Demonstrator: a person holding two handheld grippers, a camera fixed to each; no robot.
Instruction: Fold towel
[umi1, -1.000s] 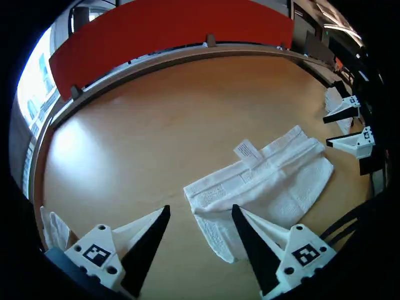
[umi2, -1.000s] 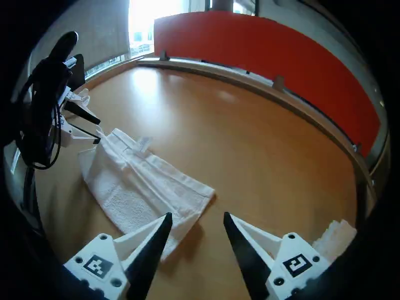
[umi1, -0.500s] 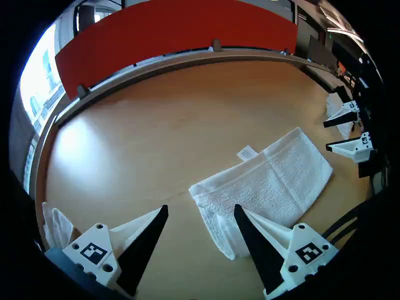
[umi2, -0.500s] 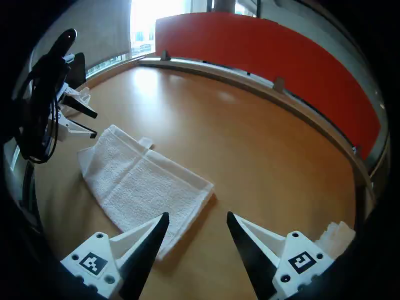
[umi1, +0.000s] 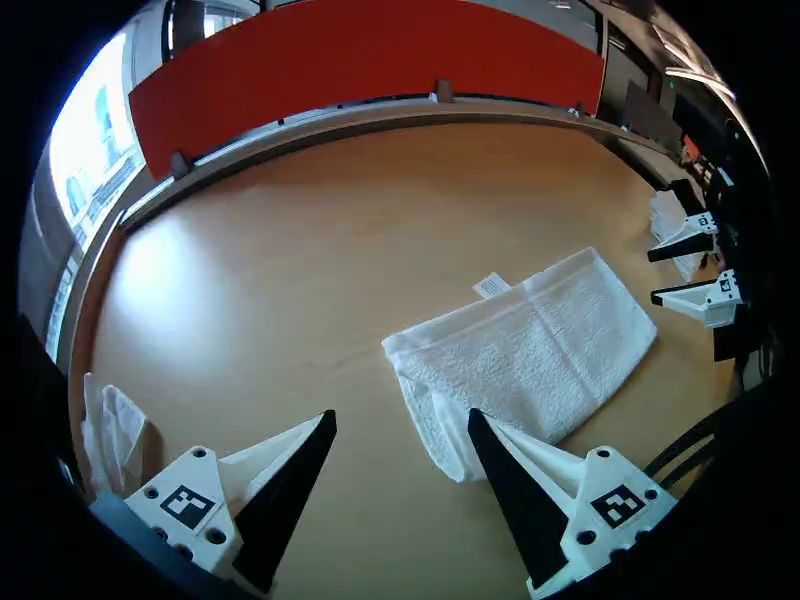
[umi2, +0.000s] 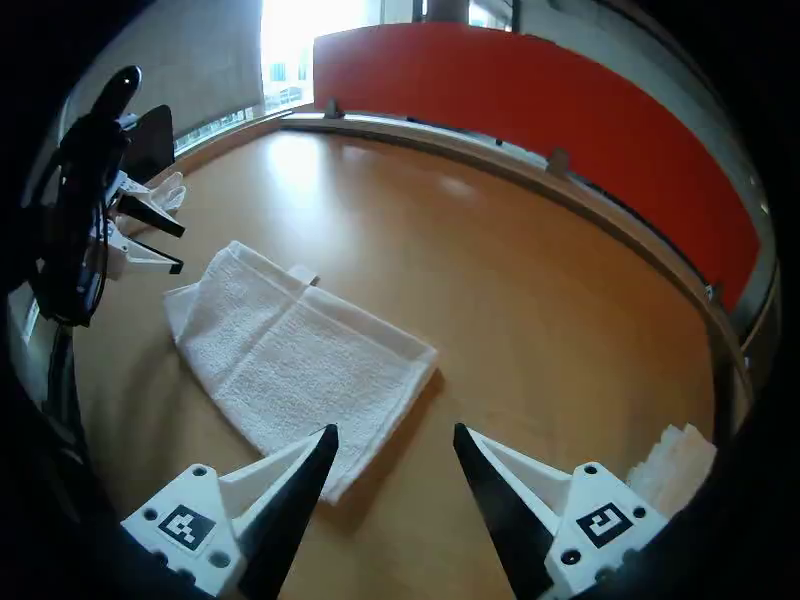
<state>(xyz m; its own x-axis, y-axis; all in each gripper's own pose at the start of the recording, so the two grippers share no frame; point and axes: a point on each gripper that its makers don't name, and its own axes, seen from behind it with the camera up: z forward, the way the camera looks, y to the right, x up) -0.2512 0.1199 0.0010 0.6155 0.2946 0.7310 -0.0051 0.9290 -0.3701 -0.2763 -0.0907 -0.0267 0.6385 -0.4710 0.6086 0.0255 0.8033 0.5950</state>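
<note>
Wooden table, red partition along its far edge, holds a folded white towel; left gripper and right gripper hover released, grasping nothing.

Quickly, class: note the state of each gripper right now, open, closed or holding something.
Left gripper: open, holding nothing.
Right gripper: open, holding nothing; the towel lies free in front of it.
</note>
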